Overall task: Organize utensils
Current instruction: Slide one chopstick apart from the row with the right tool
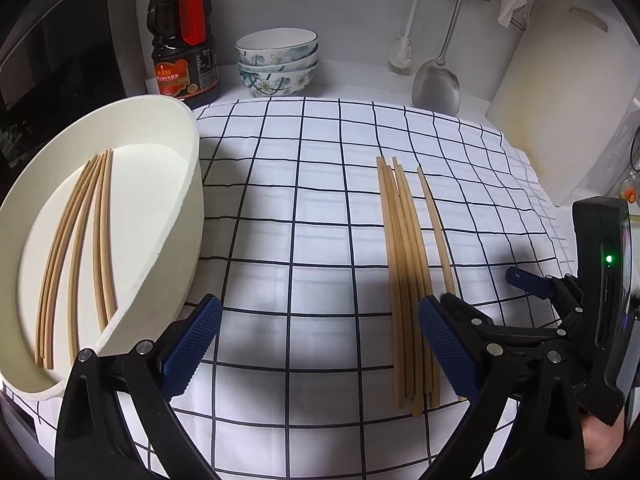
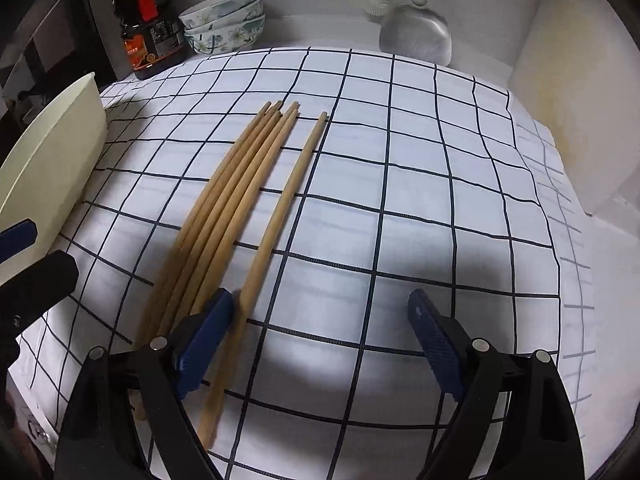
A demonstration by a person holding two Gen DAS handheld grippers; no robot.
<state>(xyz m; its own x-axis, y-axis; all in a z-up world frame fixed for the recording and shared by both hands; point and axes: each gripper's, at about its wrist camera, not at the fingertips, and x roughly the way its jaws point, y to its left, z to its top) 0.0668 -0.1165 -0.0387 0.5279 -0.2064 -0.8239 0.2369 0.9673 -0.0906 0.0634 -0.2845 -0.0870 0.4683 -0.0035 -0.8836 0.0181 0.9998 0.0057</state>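
Observation:
Several wooden chopsticks lie in a bundle on the checked cloth, with one single chopstick a little to their right. A cream oval tray at the left holds several more chopsticks. My left gripper is open and empty, low over the cloth between tray and bundle. My right gripper is open; its left finger sits between the bundle and the single chopstick, which lies inside the jaws. The right gripper also shows in the left wrist view.
At the back stand a dark sauce bottle, stacked floral bowls, a metal spatula and a white brush. A white cutting board leans at the right. The tray's wall is at left in the right wrist view.

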